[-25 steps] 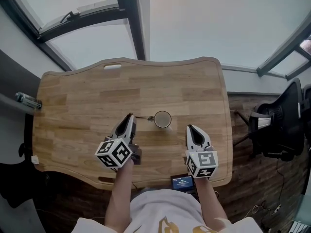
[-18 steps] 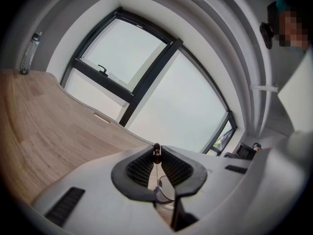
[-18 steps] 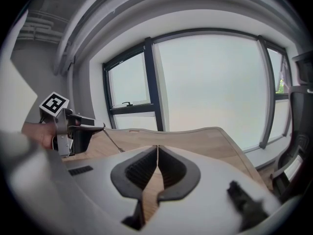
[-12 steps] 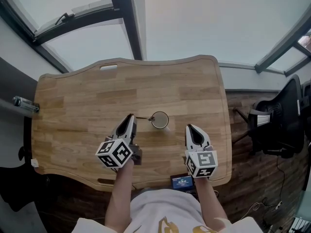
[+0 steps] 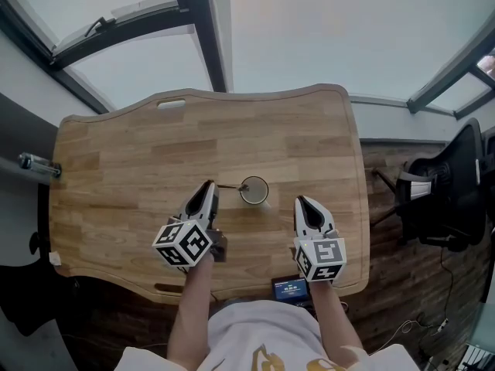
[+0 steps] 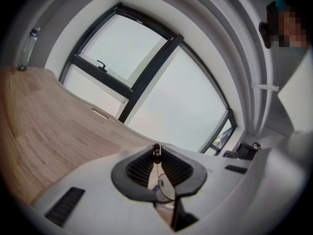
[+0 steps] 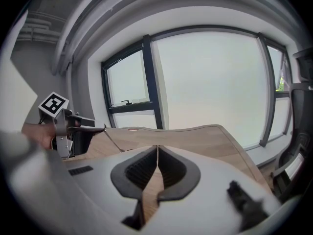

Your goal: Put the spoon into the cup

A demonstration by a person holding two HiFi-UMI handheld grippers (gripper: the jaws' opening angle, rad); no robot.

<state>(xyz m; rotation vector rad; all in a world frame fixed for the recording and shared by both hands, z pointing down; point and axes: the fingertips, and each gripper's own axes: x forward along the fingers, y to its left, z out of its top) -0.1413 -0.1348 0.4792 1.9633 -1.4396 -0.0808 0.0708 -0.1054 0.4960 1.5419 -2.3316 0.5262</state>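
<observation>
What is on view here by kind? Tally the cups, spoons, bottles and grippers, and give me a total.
Cup: 1
Spoon: 1
Bottle: 1
Grippers: 2, the left gripper and the right gripper
Total: 5

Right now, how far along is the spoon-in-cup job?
Done: the spoon is off the table, pinched by its handle end in the left tool. In hand: it slants toward the cup, reaching the rim. Left: lower it in and release. The right tool is shut, empty.
</observation>
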